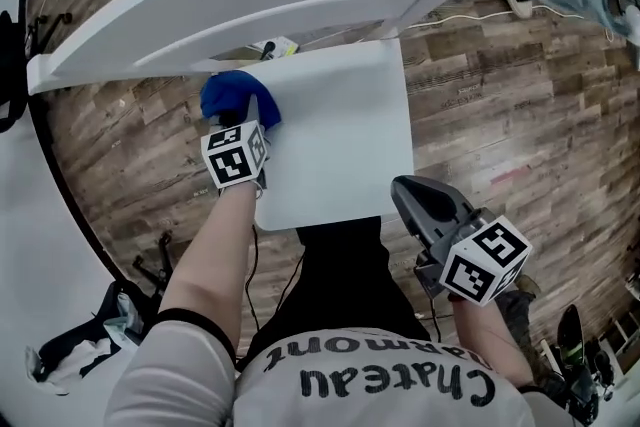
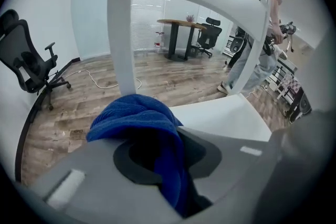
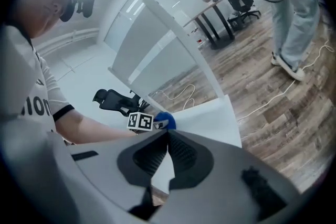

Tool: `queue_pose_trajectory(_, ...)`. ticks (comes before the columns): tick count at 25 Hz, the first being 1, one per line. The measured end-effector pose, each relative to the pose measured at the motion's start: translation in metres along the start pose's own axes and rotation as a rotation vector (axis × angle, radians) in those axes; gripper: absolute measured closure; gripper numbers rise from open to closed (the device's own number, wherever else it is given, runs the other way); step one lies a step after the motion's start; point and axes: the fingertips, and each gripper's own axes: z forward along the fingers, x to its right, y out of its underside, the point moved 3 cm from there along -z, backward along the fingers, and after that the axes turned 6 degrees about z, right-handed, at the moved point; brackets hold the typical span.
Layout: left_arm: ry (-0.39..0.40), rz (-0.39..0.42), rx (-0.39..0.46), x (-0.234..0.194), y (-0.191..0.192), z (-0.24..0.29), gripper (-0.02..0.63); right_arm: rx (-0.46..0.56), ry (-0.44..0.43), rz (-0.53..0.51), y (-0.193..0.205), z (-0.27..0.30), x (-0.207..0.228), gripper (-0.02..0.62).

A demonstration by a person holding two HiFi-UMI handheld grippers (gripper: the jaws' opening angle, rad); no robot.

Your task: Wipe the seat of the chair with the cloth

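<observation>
The left tool grips a crumpled blue terry cloth, pressed on the far-left corner of the white chair seat. The right tool, tips together and empty, hangs off the seat's front-right. The person's white shirt reads "Chateau".

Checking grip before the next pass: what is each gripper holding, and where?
Left gripper clamps the cloth by a bunched fold; right gripper is shut, empty.
</observation>
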Motion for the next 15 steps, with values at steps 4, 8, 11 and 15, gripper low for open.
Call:
queue_pose_trajectory(4,-0.03,-0.014,0.007,0.006,-0.004,0.003,0.525,0.03,0.025,0.044,0.005,-0.012,0.012,0.58)
queue_pose_trajectory(8,-0.024,-0.028,0.022,0.024,-0.006,0.006,0.526,0.071,0.042,0.076,0.006,-0.023,0.025,0.579)
queue_pose_trajectory(11,-0.014,0.019,0.021,0.049,-0.01,0.012,0.525,0.103,0.057,0.111,0.01,-0.034,0.035,0.58)
queue_pose_trajectory(15,0.034,0.064,0.031,0.09,-0.02,0.023,0.526,0.151,0.082,0.167,0.017,-0.049,0.049,0.58)
